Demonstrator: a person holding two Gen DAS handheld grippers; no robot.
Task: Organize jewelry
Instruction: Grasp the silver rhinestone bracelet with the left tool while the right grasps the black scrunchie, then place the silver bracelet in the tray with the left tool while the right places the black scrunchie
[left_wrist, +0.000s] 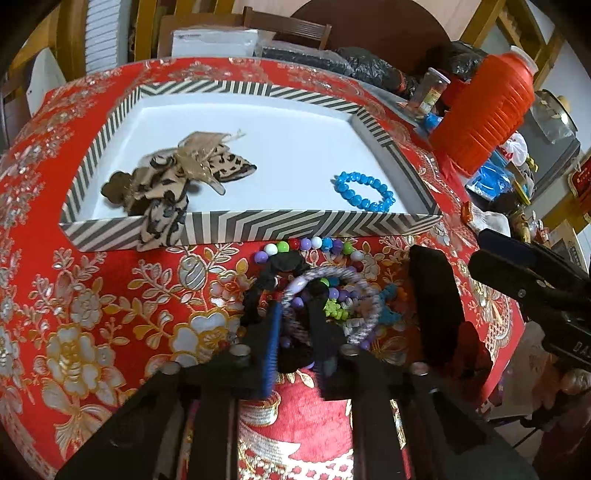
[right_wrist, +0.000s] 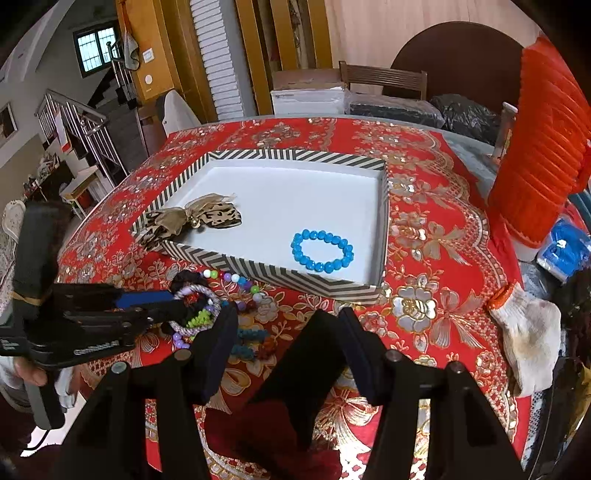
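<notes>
Left gripper (left_wrist: 295, 325): fingers narrowed around the near side of a grey-and-white braided bracelet (left_wrist: 364, 295), one finger inside the loop and one outside; from the right wrist view it reaches in from the left (right_wrist: 173, 306) over the jewelry pile.
Right gripper (right_wrist: 288, 332): spread wide with nothing between its fingers, hovering above the red cloth just right of the pile.
Braided bracelet: lies on top of the pile, near the front edge of the desk (left_wrist: 110, 295).
Jewelry pile (left_wrist: 332, 291): mixed pieces heaped together, including a strand of coloured beads (left_wrist: 314, 245), a black scrunchie (left_wrist: 284, 264), a lime-green piece and a teal piece; it sits just in front of the tray's near wall.
Tray (left_wrist: 295, 225): shallow, white inside, with chevron-striped walls, standing on the desk behind the pile.
Blue bead bracelet (left_wrist: 364, 192): flat in the tray's near right corner.
Leopard-print hair bow (left_wrist: 177, 177): in the tray's near left corner, one tail draped over the front wall.
Desk: covered in red cloth with gold and silver flowers.
Red lantern (left_wrist: 484, 114): on the right side of the desk, beyond the tray.
White work glove (right_wrist: 528, 332): on the cloth at the far right of the right wrist view.
</notes>
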